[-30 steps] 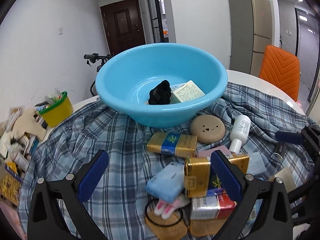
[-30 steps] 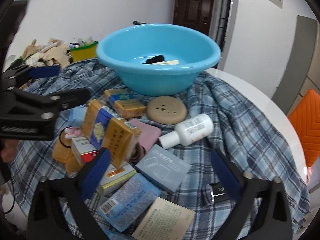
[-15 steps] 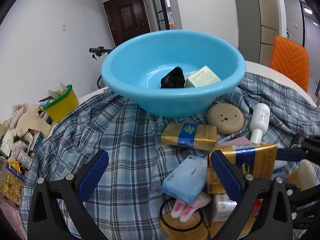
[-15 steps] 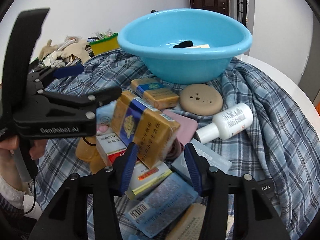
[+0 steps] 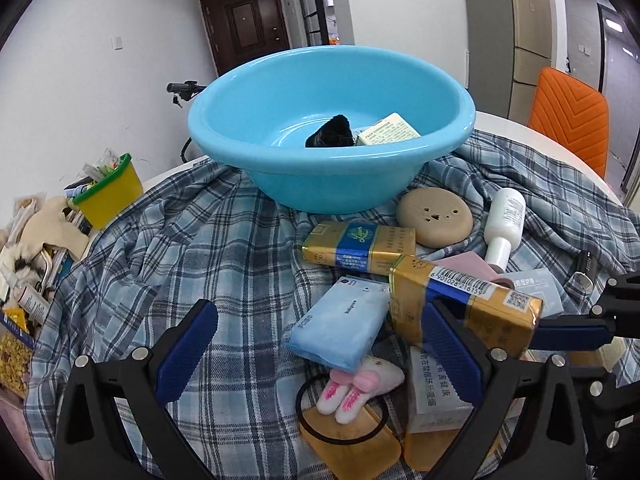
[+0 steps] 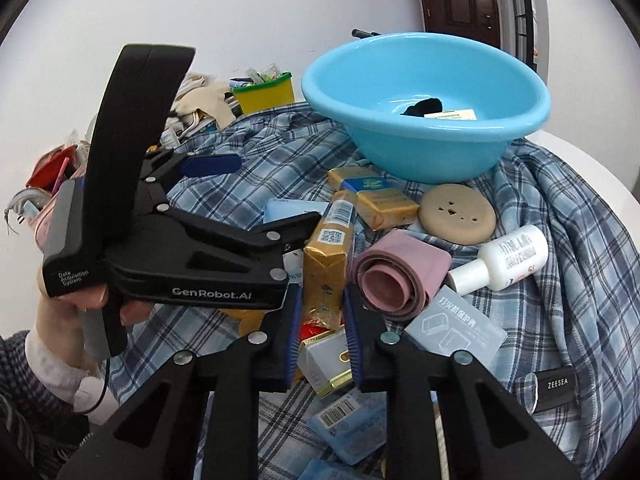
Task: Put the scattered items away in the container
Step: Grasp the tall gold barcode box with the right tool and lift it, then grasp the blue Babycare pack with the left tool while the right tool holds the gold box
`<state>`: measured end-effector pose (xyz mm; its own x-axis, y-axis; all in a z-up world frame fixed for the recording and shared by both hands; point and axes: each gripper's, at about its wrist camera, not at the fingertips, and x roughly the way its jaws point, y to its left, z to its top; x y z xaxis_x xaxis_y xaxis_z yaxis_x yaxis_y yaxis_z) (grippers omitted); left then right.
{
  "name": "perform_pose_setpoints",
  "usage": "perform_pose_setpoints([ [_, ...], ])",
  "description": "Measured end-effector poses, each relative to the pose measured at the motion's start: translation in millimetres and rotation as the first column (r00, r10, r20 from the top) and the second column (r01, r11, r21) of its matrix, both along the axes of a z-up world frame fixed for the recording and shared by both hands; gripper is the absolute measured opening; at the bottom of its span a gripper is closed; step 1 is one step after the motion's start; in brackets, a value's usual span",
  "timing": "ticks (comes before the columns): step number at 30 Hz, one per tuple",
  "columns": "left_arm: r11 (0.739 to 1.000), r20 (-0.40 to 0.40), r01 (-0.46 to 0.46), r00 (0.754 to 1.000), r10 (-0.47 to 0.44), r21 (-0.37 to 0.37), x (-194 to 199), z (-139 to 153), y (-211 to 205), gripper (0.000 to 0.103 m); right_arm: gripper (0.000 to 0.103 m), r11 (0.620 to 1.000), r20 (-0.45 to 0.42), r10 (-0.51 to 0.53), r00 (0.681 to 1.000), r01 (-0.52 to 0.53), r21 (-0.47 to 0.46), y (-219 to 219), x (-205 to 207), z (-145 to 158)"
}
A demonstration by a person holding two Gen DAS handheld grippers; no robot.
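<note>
A blue basin (image 5: 332, 120) (image 6: 424, 92) stands on the plaid cloth and holds a black item (image 5: 332, 134) and a pale box (image 5: 388, 130). My right gripper (image 6: 320, 328) is shut on a gold and blue carton (image 6: 326, 264) (image 5: 460, 304) and holds it above the pile. My left gripper (image 5: 316, 344) is open and empty, low over the cloth, left of the carton. A second gold carton (image 5: 358, 246), a light blue packet (image 5: 340, 326), a tan disc (image 5: 434, 216), a white bottle (image 5: 504, 220) and a pink roll (image 6: 400, 276) lie in front of the basin.
A yellow and green tub (image 5: 108, 194) and loose clutter (image 5: 24, 248) sit at the left table edge. An orange chair (image 5: 568, 116) stands at the back right. Small boxes (image 6: 324, 356), a grey card box (image 6: 456, 328) and a black tube (image 6: 554, 388) lie near me.
My right gripper has closed on the gold and blue carton and lifted it, turning it on edge. Both grippers have moved closer to the pile.
</note>
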<state>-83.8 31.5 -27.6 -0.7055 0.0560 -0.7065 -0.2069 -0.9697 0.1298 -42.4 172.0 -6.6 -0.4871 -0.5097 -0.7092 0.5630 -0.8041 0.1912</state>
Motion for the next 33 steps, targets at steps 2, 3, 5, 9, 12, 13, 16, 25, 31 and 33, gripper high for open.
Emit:
perform_pose_setpoints([
  [2, 1.000, 0.008, 0.002, 1.000, -0.002, 0.009, 1.3, -0.5, -2.8, 0.103, 0.020, 1.000, 0.001, -0.021, 1.000, 0.021, 0.008, -0.1, -3.7, -1.9],
  [3, 1.000, 0.015, 0.001, 1.000, -0.001, 0.015, 2.1, -0.8, -4.3, 0.103, 0.020, 1.000, 0.002, -0.029, 1.000, 0.029, 0.012, -1.0, -6.5, -2.9],
  [5, 1.000, 0.024, -0.004, 1.000, 0.003, 0.027, 4.0, -1.2, -8.5, 0.103, 0.020, 0.999, 0.004, -0.034, 0.999, 0.034, 0.009, -3.9, -11.5, -2.8],
  [9, 0.999, 0.015, -0.028, 0.999, 0.028, 0.026, 9.3, 0.9, -19.4, 0.103, 0.025, 0.999, -0.004, -0.050, 0.999, 0.050, 0.021, -13.5, -21.8, -1.6],
  [12, 0.998, 0.008, -0.064, 0.998, 0.063, 0.027, 11.6, 2.0, -32.1, 0.103, 0.037, 0.998, -0.002, -0.063, 0.998, 0.063, 0.025, -21.9, -31.2, 0.4],
  [13, 0.997, 0.007, -0.075, 0.997, 0.074, 0.029, 11.4, 1.9, -37.2, 0.103, 0.044, 0.997, 0.003, -0.068, 0.998, 0.068, 0.024, -24.3, -34.2, 1.0],
  [16, 0.993, 0.027, -0.100, 0.995, 0.098, 0.070, 11.5, 0.8, -54.9, 0.103, 0.049, 0.996, 0.005, -0.084, 0.996, 0.084, 0.010, -31.9, -41.2, 2.5],
  [25, 0.986, 0.042, -0.138, 0.990, 0.134, 0.099, 16.5, -2.1, -78.6, 0.103, 0.018, 0.996, 0.000, -0.076, 0.997, 0.076, 0.051, -38.0, -35.1, -3.2],
  [31, 0.989, 0.037, -0.108, 0.994, 0.105, 0.098, 21.2, 0.0, -66.2, 0.103, 0.018, 0.992, -0.055, -0.128, 0.990, 0.128, 0.002, -12.7, -19.7, 19.8],
  [33, 0.993, 0.034, -0.086, 0.996, 0.083, 0.086, 23.0, 0.9, -57.9, 0.103, 0.018, 0.989, -0.071, -0.149, 0.986, 0.148, -0.013, 0.5, -16.0, 28.3],
])
